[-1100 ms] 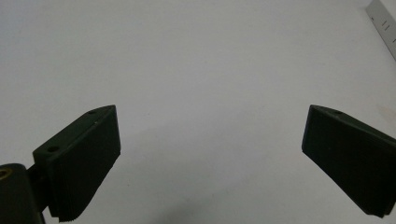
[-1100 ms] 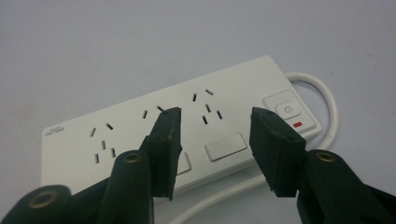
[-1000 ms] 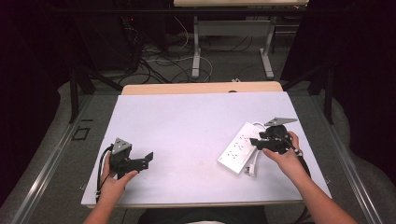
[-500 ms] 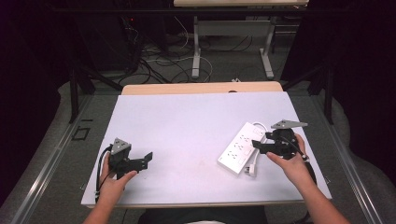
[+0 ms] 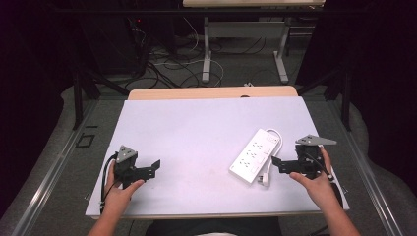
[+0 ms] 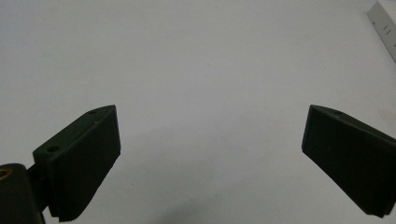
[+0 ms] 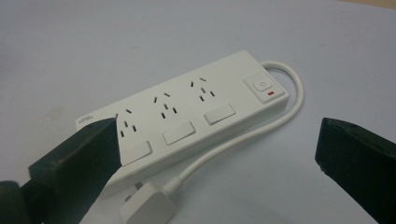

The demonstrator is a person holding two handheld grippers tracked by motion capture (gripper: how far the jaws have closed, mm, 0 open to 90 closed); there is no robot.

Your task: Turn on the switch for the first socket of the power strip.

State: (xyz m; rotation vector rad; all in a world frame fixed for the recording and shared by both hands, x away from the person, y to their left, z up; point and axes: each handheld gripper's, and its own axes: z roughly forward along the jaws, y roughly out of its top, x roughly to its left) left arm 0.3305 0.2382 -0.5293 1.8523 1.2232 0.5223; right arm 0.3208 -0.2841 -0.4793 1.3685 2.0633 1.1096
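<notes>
Lab or test room. Dark curtains (image 5: 29, 73) at frame sides, loose cables (image 5: 167, 69) on floor at upper centre, metal-legged table (image 5: 246, 29) at top, white-covered desk (image 5: 196, 132) mid-frame.

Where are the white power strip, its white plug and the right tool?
white rectangular plastic power strip (image 7: 187, 109), right gripper view, top face between sockets
white plastic plug (image 7: 148, 205), right gripper view, plug body
right tool (image 5: 278, 163), high view, between its jaw tips
</notes>
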